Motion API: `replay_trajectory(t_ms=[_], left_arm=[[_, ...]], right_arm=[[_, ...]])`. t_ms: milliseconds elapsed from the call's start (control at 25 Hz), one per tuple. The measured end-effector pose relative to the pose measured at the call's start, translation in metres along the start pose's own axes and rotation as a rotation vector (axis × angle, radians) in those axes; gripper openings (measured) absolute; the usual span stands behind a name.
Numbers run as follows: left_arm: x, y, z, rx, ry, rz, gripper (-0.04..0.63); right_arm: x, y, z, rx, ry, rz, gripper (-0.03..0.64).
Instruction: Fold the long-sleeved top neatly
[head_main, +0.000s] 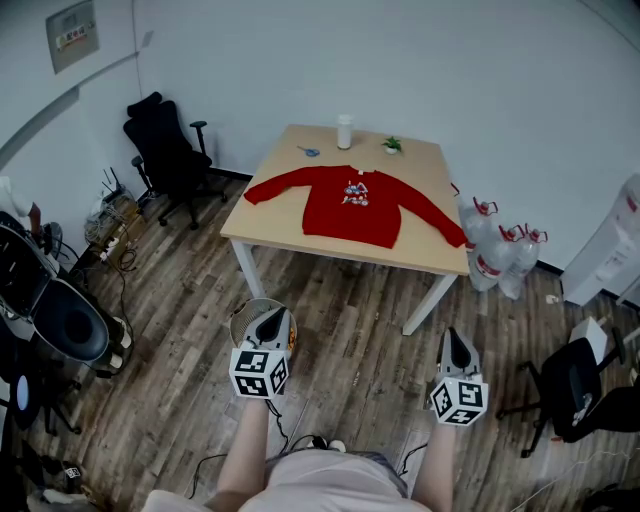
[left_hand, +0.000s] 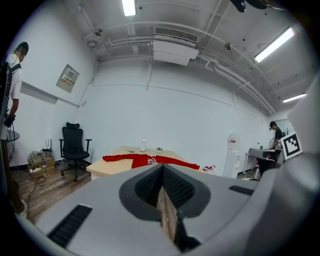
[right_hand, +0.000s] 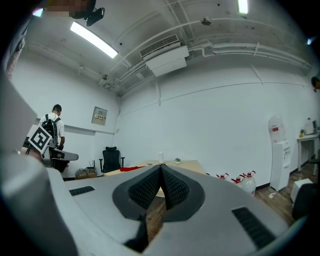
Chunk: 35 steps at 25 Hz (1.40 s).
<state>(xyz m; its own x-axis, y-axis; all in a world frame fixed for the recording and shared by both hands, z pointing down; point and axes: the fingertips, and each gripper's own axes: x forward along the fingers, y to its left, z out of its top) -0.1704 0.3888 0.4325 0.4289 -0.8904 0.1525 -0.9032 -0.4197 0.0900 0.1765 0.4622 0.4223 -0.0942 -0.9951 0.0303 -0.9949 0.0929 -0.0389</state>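
Head view is showing the long-sleeved top (head_main: 352, 205) lying flat on the table (head_main: 275, 225), sleeves running left to right, well ahead of both grippers. The left gripper (head_main: 270, 320) and right gripper (head_main: 456, 340) are hovering above the floor (head_main: 345, 330), jaws pressing together, empty, neither clearly nearer. Left gripper view is framing the whole top; right gripper view is catching only a red sliver.

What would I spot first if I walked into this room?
A bright red long-sleeved top lies spread flat, sleeves out, on the wooden table across the room. Nearer, over the floor, the left claw and right claw are both shut and empty, well short of the table.
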Motion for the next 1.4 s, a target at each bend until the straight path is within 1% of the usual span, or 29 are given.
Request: replay_trajectory(t_ms=[160,360,440,480,520,560,640,720,800,960,1040,1080,1400], left_arm=[[-0.001,-0.001,-0.002,-0.016,-0.002,-0.009,0.003],[-0.004,-0.002,0.003,-0.027,-0.033,-0.015,0.003],[-0.005,-0.005,0.005,-0.035,-0.049,-0.038,0.005],[-0.005,-0.006,0.006,-0.040,-0.054,-0.052,0.019],[-0.006,-0.007,0.006,-0.047,-0.058,-0.066,0.050],[-0.006,-0.008,0.006,-0.053,-0.061,-0.078,0.088],[-0.006,-0.009,0.008,-0.059,-0.074,-0.101,0.166],[-0.006,-0.009,0.009,-0.057,-0.089,-0.119,0.242],[-0.005,-0.010,0.008,-0.056,-0.090,-0.126,0.300],[-0.003,-0.009,0.004,-0.057,-0.085,-0.133,0.387],[-0.003,-0.008,0.004,-0.057,-0.086,-0.139,0.410],[-0.002,-0.007,0.004,-0.057,-0.084,-0.142,0.417],[0.003,-0.002,0.001,-0.044,-0.083,-0.160,0.428]], right_arm=[[-0.001,0.003,-0.001,0.006,0.000,0.010,0.008],[-0.004,0.006,0.003,0.038,-0.026,0.024,0.006],[-0.004,0.008,0.004,0.055,-0.040,0.040,0.028],[-0.004,0.010,0.003,0.067,-0.045,0.052,0.037],[-0.004,0.012,0.003,0.082,-0.048,0.064,0.112],[-0.003,0.014,0.002,0.096,-0.050,0.074,0.159],[-0.002,0.019,0.002,0.109,-0.052,0.092,0.220],[0.000,0.024,0.000,0.103,-0.044,0.106,0.249],[0.002,0.028,-0.004,0.099,-0.034,0.112,0.286],[0.005,0.030,-0.008,0.118,-0.035,0.106,0.404],[0.007,0.031,-0.007,0.124,-0.035,0.097,0.459],[0.007,0.032,-0.006,0.127,-0.035,0.094,0.468],[0.006,0.039,-0.010,0.124,-0.031,0.078,0.485]])
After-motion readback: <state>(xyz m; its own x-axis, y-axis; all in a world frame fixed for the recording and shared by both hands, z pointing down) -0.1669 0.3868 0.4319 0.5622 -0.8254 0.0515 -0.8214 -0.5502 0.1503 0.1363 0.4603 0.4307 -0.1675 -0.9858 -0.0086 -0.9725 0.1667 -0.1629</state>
